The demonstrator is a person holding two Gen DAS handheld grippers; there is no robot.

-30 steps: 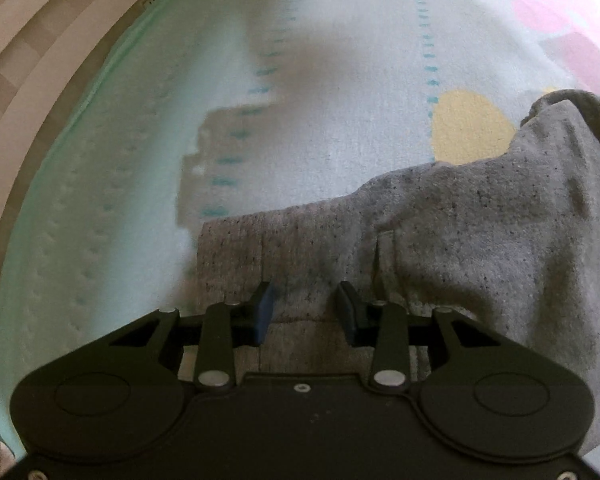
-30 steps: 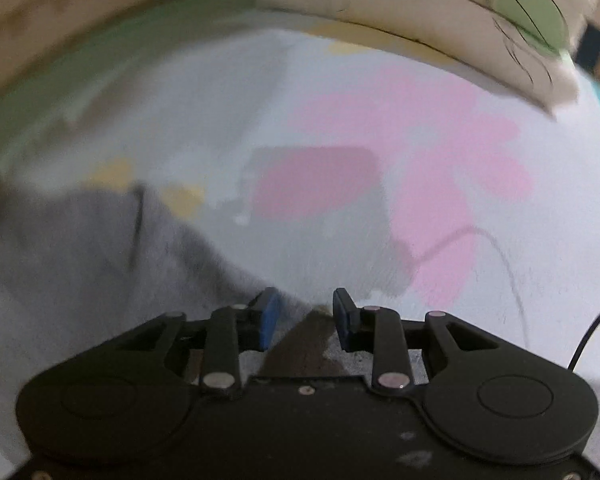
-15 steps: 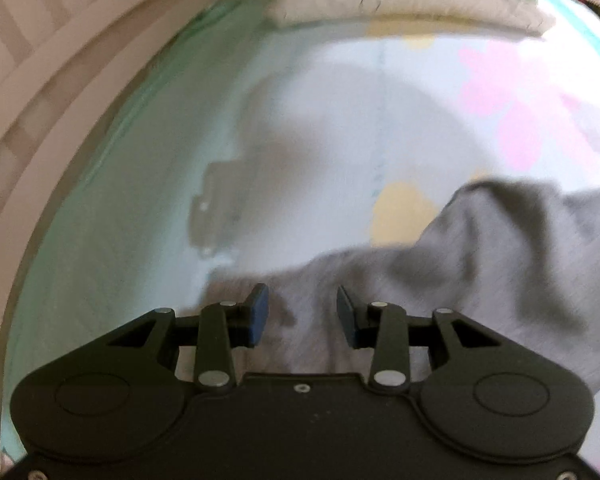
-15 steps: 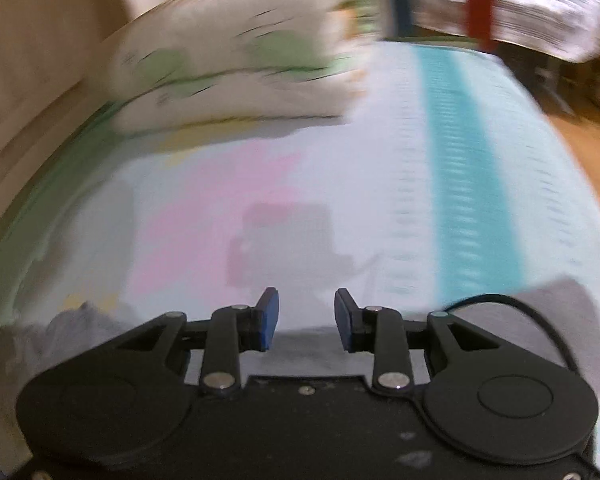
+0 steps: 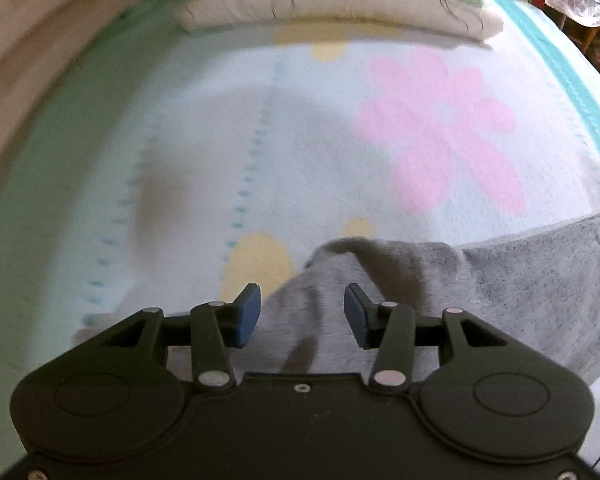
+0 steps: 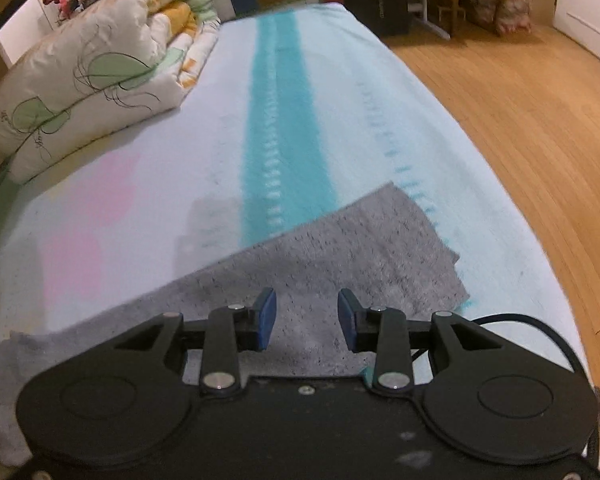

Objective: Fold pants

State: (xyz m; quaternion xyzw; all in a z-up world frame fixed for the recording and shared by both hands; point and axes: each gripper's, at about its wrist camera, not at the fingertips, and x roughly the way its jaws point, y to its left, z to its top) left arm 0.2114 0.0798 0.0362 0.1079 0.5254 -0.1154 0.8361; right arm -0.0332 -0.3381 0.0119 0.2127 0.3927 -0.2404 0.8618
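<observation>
Grey pants (image 5: 500,280) lie on a bed with a pale blanket (image 5: 260,128) printed with pink and yellow shapes. In the left wrist view the cloth is bunched and rumpled below my left gripper (image 5: 302,312), whose jaws are opening with nothing pressed between the blue pads. In the right wrist view a flat pant leg (image 6: 364,248) stretches toward the bed's right edge. My right gripper (image 6: 306,316) hovers over that leg, jaws opening, pads clear of the cloth.
A folded quilt (image 6: 100,76) with green leaf print lies at the head of the bed. A teal stripe (image 6: 284,120) runs along the blanket. Wooden floor (image 6: 540,140) lies beyond the right edge. A black cable (image 6: 540,328) trails by the right gripper.
Both grippers have lifted and swung away from the cloth edges they were at. The left view now shows the quilt and pink flower. The right view has turned toward the pant leg and floor. Both jaws stand wider.
</observation>
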